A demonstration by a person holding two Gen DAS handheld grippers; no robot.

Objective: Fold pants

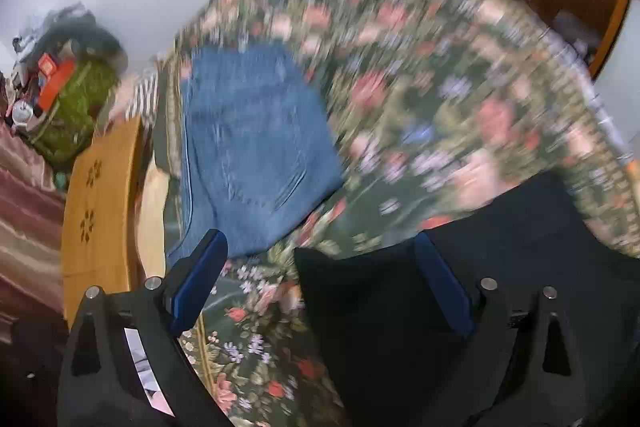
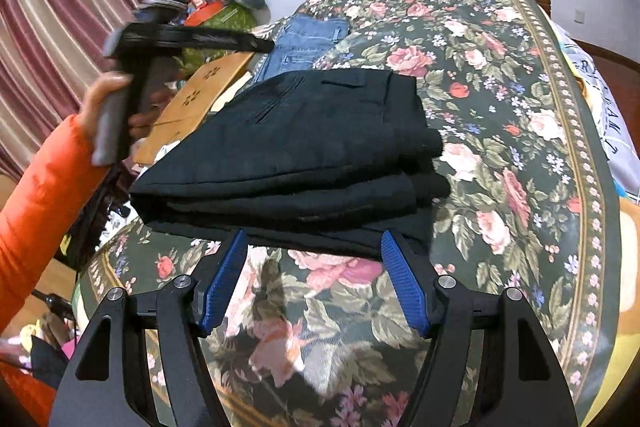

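black trousers [image 2: 288,155] lie folded in a stack on the floral bedspread [image 2: 500,131], apparently finished. left gripper [image 1: 320,283] jaws spread, empty; right gripper [image 2: 314,279] jaws spread at the stack's edge, gripping nothing.

— Where do the pants [image 2: 288,155] lie?
— Folded on the bedspread [image 2: 500,155], at its left edge.
— And the jeans [image 2: 308,39]?
— Behind the pants, on the same bedspread.
— The board [image 2: 200,95]?
— Left of the pants, off the bedspread's edge.
— The pile [image 2: 224,3]?
— Behind the board, by the wall.
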